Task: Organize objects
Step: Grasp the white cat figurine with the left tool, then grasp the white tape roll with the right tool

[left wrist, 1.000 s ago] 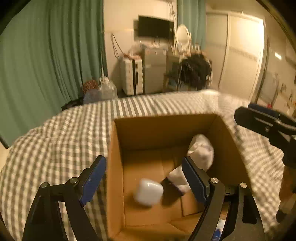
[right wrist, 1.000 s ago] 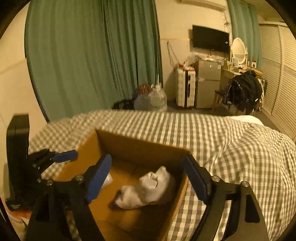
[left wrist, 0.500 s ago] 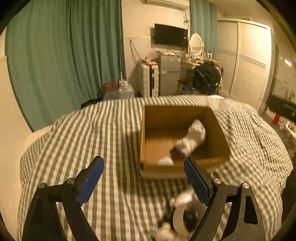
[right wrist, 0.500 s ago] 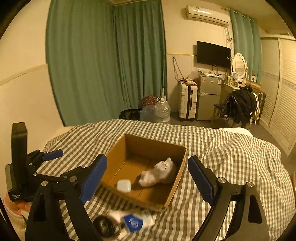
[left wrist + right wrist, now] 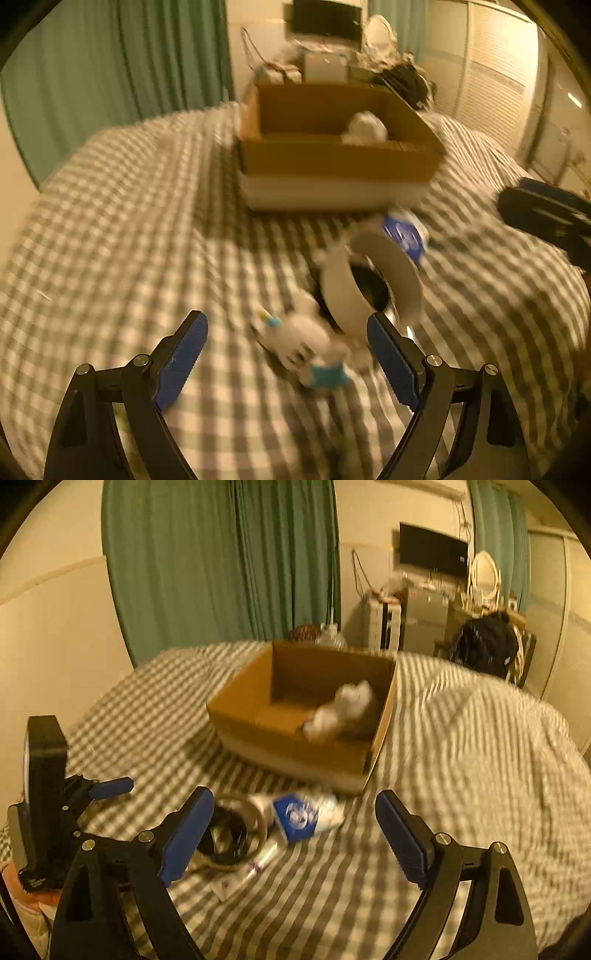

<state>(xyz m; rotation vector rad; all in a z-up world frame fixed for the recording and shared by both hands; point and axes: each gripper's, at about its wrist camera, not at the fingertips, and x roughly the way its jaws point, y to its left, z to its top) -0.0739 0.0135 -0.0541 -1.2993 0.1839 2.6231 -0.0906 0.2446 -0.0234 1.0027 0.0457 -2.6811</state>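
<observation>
Since the loose pile sat on a soft bed and both views were motion-blurred, a grab at the toy could have snagged the tape roll touching it, or nudged the blue packet away. Left gripper fingers were wide, straddling the toy, touching nothing. Right gripper fingers were wide, empty. Box sat just beyond the pile, white cloth inside.

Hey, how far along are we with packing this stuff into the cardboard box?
Partly done. A white crumpled item already lies in the cardboard box. Nothing is in hand: the left tool and right tool are both open and empty. Left on the checked bedcover: a tape roll, a blue-labelled packet and a small white and teal item.
</observation>
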